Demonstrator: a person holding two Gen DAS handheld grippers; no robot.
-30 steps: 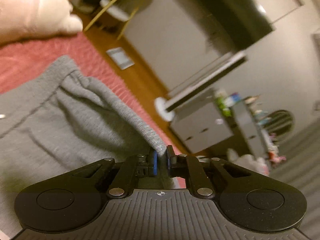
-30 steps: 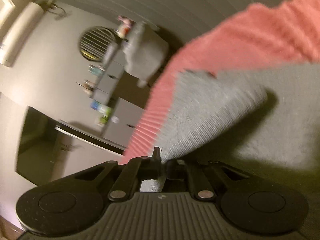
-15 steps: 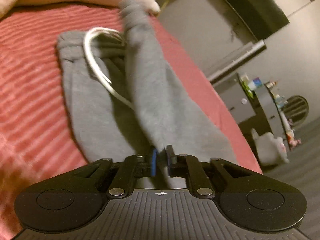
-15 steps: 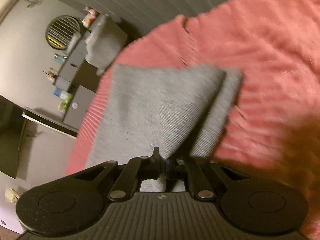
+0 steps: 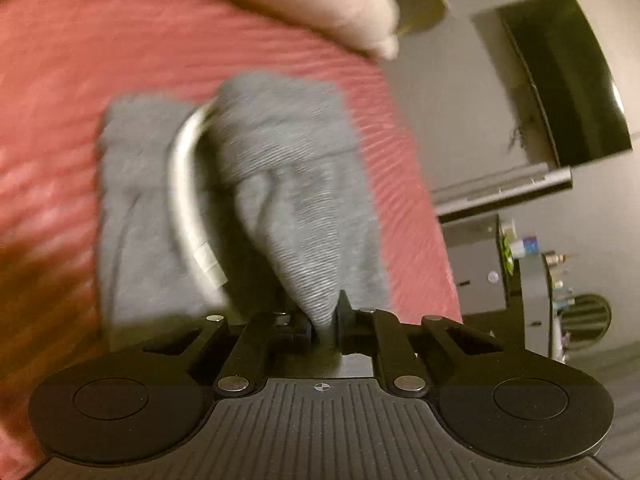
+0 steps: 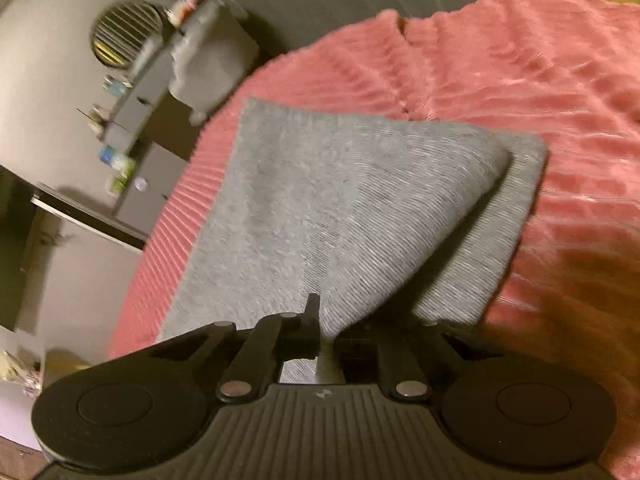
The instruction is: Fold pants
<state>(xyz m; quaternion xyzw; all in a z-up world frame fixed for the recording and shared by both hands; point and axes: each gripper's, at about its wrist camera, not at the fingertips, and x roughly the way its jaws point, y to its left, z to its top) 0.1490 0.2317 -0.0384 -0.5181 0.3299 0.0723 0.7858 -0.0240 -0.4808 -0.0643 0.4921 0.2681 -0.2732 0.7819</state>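
Grey sweatpants (image 5: 296, 184) lie on a red ribbed bedspread (image 5: 80, 64), with a white inner waistband strip (image 5: 188, 200) showing. My left gripper (image 5: 324, 320) is shut on a raised fold of the grey fabric, which stretches forward over the layer below. In the right wrist view the pants (image 6: 320, 208) form a lifted flap over a lower layer (image 6: 504, 224). My right gripper (image 6: 328, 328) is shut on the near edge of that flap.
A pale plush toy (image 5: 320, 4) lies at the bed's far end. Beyond the bedspread edge (image 6: 168, 240) are a wall, a dark TV (image 5: 568, 80), a grey cabinet with small items (image 6: 132, 128) and a round vent (image 6: 124, 32).
Both grippers have carried the held fabric across the bed, folding the pants over themselves. The views swung from the room toward the bedspread, and the folded stack now looks shorter.
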